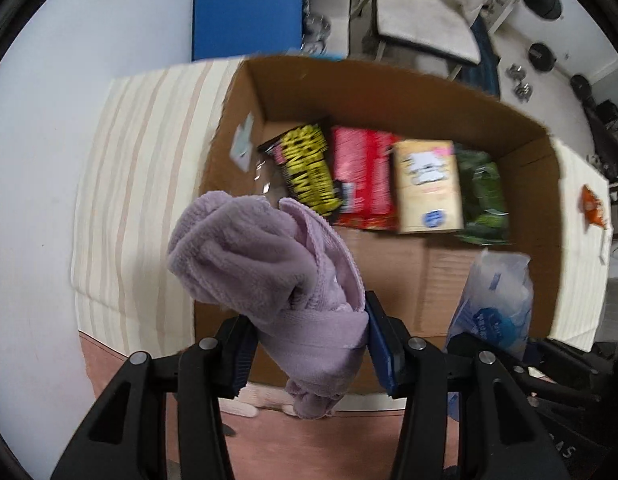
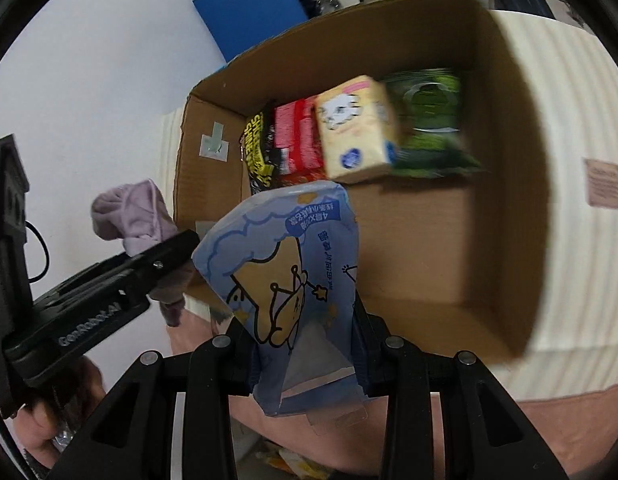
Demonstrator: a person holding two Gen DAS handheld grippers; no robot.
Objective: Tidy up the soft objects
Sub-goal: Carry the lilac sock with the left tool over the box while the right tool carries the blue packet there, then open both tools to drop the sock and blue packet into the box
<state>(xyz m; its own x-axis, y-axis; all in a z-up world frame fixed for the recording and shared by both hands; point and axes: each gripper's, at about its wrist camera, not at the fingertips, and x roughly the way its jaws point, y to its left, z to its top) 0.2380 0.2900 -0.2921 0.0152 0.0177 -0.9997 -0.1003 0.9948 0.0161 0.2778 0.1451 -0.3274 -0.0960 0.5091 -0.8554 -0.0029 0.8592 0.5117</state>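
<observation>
My left gripper (image 1: 309, 344) is shut on a lilac fluffy cloth (image 1: 269, 264), held just before the near left corner of an open cardboard box (image 1: 389, 80). The cloth also shows in the right wrist view (image 2: 133, 212), with the left gripper (image 2: 177, 248) below it. My right gripper (image 2: 305, 352) is shut on a light blue tissue pack (image 2: 289, 276) with a cartoon print, held over the box's near wall (image 2: 449, 312). That pack shows at lower right in the left wrist view (image 1: 497, 300).
Inside the box, along its far wall, stand a black and yellow packet (image 1: 305, 168), a red packet (image 1: 361, 176), a cream tissue pack (image 1: 427, 186) and a green packet (image 1: 483, 196). The box sits on a striped cream surface (image 1: 141, 184). A small orange item (image 1: 593, 208) lies at far right.
</observation>
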